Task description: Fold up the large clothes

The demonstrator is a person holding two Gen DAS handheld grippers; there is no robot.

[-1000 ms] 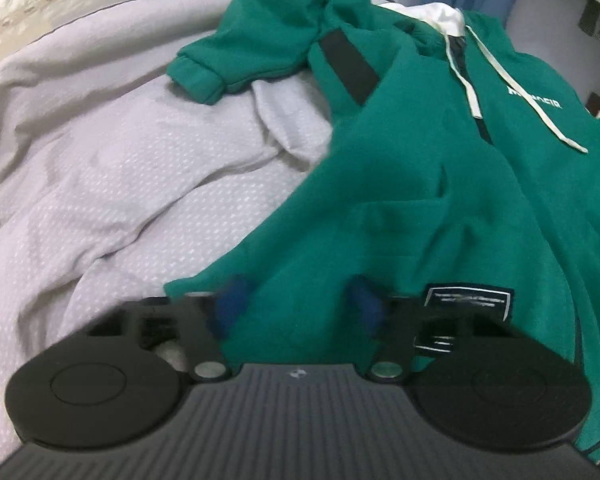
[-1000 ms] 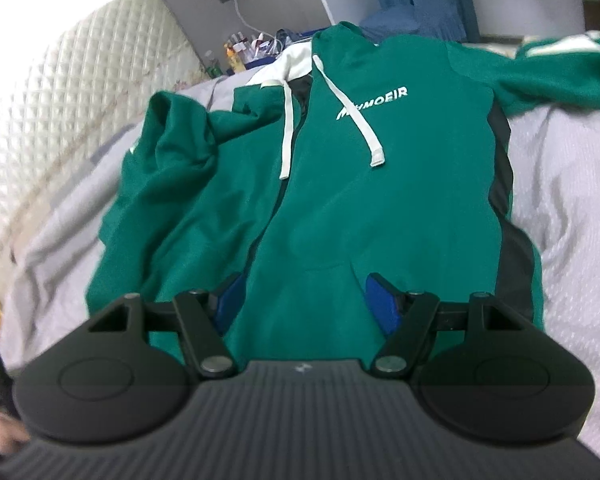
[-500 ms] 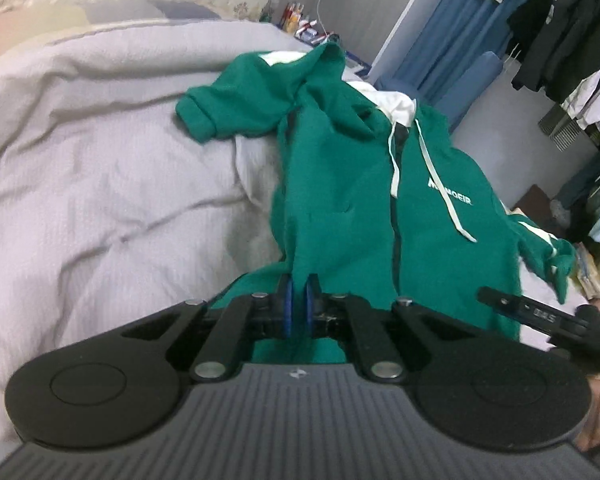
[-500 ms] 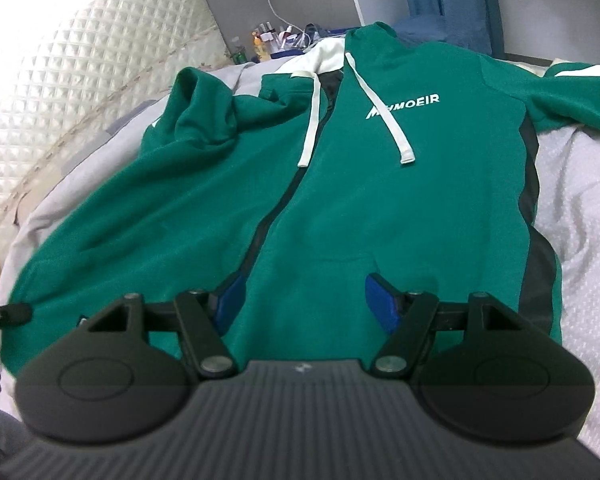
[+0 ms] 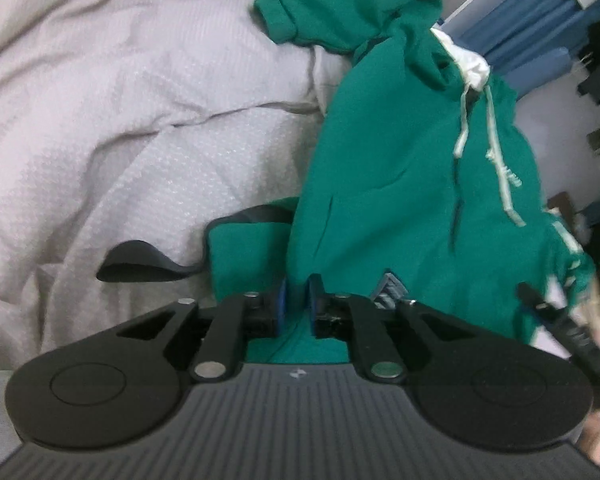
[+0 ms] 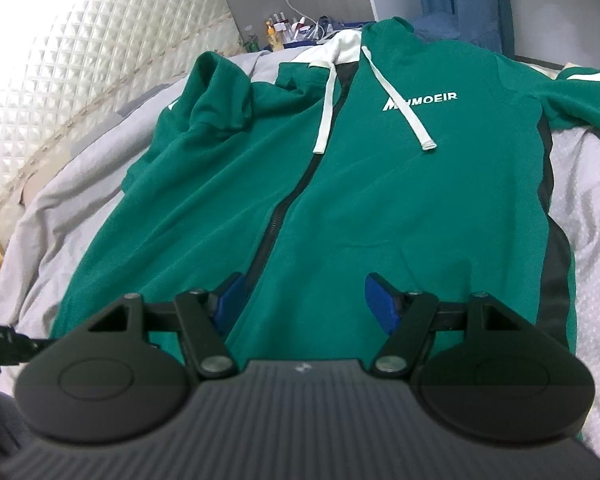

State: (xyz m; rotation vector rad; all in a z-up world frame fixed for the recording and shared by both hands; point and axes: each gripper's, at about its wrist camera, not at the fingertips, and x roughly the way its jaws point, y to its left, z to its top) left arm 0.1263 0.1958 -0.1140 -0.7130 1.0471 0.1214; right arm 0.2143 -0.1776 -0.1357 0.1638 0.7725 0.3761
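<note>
From the left wrist, the left gripper (image 5: 298,302), wide apart a second ago, is now clamped on the hem of the green hoodie (image 5: 404,168) and has hauled that side up off the grey bedspread (image 5: 120,120). From the right wrist, the right gripper (image 6: 306,302) still hovers spread open over the hoodie's (image 6: 380,184) hem, so the fold looks only just begun.
</note>
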